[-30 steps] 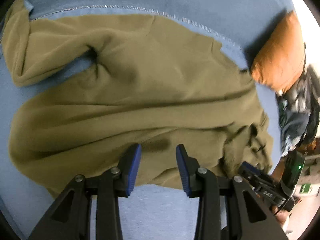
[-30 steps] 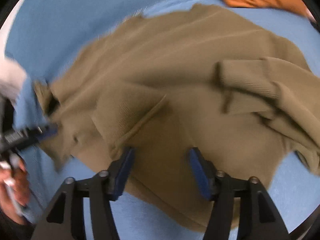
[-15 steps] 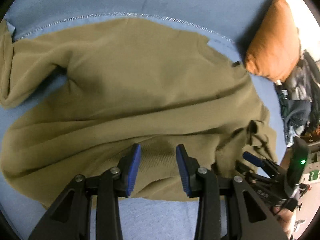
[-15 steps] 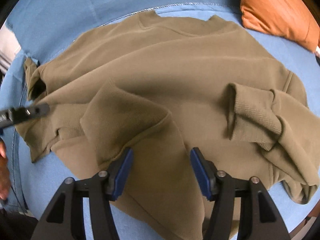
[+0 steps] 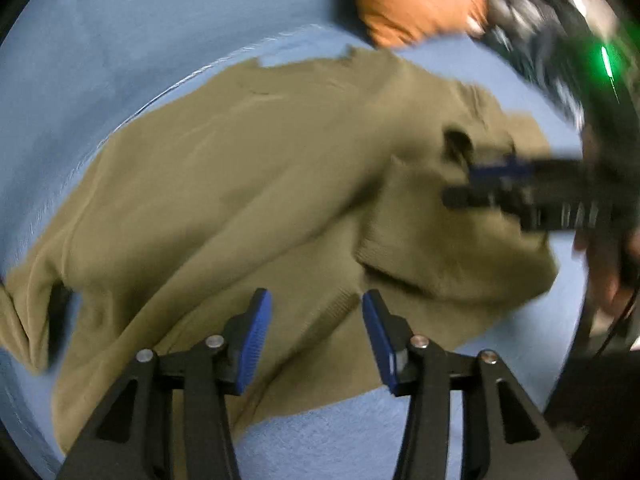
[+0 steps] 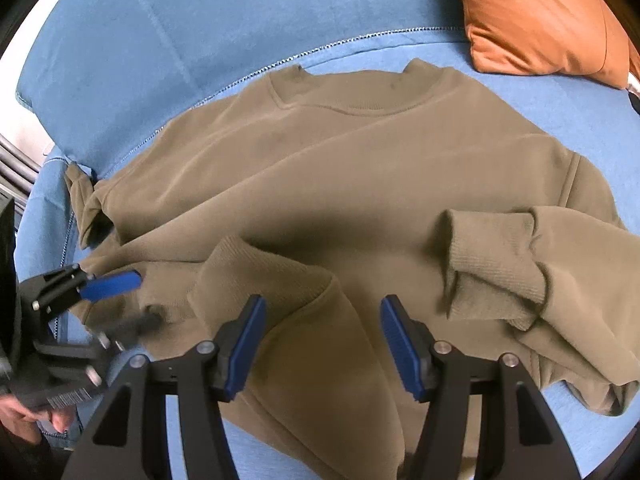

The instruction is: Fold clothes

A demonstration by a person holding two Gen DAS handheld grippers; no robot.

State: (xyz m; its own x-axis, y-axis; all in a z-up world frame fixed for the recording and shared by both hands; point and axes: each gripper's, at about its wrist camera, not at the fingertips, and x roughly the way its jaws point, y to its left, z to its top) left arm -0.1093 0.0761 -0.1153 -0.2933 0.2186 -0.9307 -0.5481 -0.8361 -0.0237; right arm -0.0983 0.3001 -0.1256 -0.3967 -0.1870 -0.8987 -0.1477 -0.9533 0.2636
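A: Right wrist view first. Your right tongs (image 6: 322,338) hang wide open with nothing between the blue pads, just above the near edge of the olive sweatshirt (image 6: 340,184).

B: And what lies right under them?

A: A sleeve (image 6: 272,280) folded in over the body, its ribbed cuff pointing away from you. On your right the other sleeve (image 6: 520,264) is bunched up, its cuff turned back toward the middle.

B: Where are your left tongs in that view?

A: Your left tongs (image 6: 120,300) reach in from the left edge. One blue pad sits against the cloth at the sweatshirt's left side; the other finger is blurred, so I cannot tell there whether they grip.

B: Does the left wrist view settle it?

A: Yes. There your left tongs (image 5: 316,330) stand open over the ribbed hem, holding nothing. Your right tongs (image 5: 500,184) show as a dark smear on the right, over the folded sleeve.

B: Farther off?

A: The sweatshirt lies front up on the blue sofa (image 6: 160,40), collar (image 6: 352,96) toward the backrest. Beyond it, in the far right corner, an orange cushion (image 6: 540,20) leans on the seat.
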